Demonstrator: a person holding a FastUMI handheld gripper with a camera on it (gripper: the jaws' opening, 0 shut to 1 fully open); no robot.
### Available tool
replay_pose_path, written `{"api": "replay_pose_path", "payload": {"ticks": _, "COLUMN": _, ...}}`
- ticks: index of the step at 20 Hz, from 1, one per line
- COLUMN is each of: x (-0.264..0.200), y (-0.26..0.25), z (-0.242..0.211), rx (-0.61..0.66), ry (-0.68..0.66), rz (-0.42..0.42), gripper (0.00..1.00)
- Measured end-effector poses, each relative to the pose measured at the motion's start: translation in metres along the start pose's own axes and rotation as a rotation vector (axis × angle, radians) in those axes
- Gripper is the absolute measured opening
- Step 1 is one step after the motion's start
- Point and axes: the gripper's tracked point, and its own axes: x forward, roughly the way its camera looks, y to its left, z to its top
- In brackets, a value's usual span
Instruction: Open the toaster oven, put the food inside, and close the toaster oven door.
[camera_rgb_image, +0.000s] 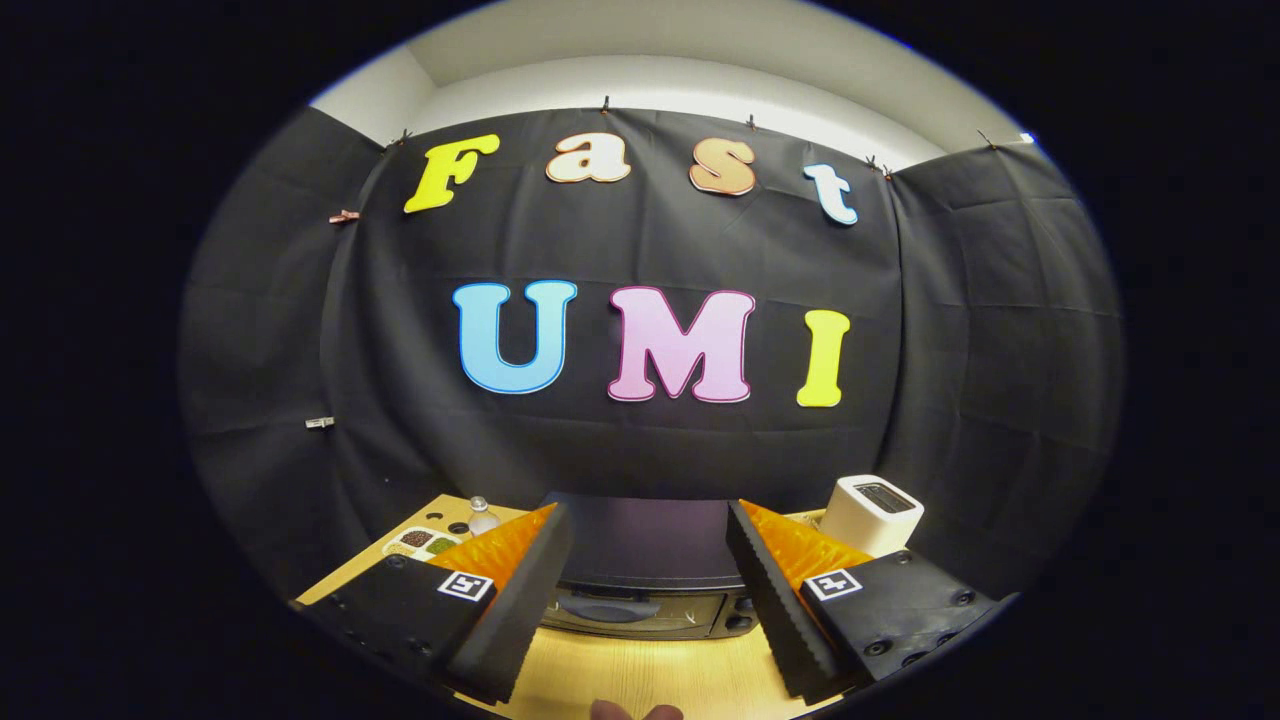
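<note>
A dark toaster oven (645, 570) stands on the wooden table (650, 670) just beyond my fingers, seen from above, with its door looking closed and its knobs at the right of its front. My gripper (648, 520) hangs above and in front of it, fingers wide apart and nothing between them. A food tray (422, 543) with several small compartments of dark and green bits lies on the table to the left of the oven, past my left finger.
A white pop-up toaster (872, 513) stands to the right of the oven. A small clear bottle (482, 516) stands by the tray. A person's fingertips (636, 711) show at the table's near edge. Black cloth walls close the booth behind.
</note>
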Motion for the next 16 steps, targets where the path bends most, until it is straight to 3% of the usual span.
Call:
{"api": "replay_pose_path", "payload": {"ticks": 10, "x": 0.011, "y": 0.008, "z": -0.012, "rx": -0.002, "ry": -0.009, "rz": -0.004, "gripper": 0.97}}
{"api": "replay_pose_path", "payload": {"ticks": 16, "x": 0.038, "y": 0.017, "z": -0.058, "rx": 0.018, "ry": -0.006, "rz": -0.027, "gripper": 0.97}}
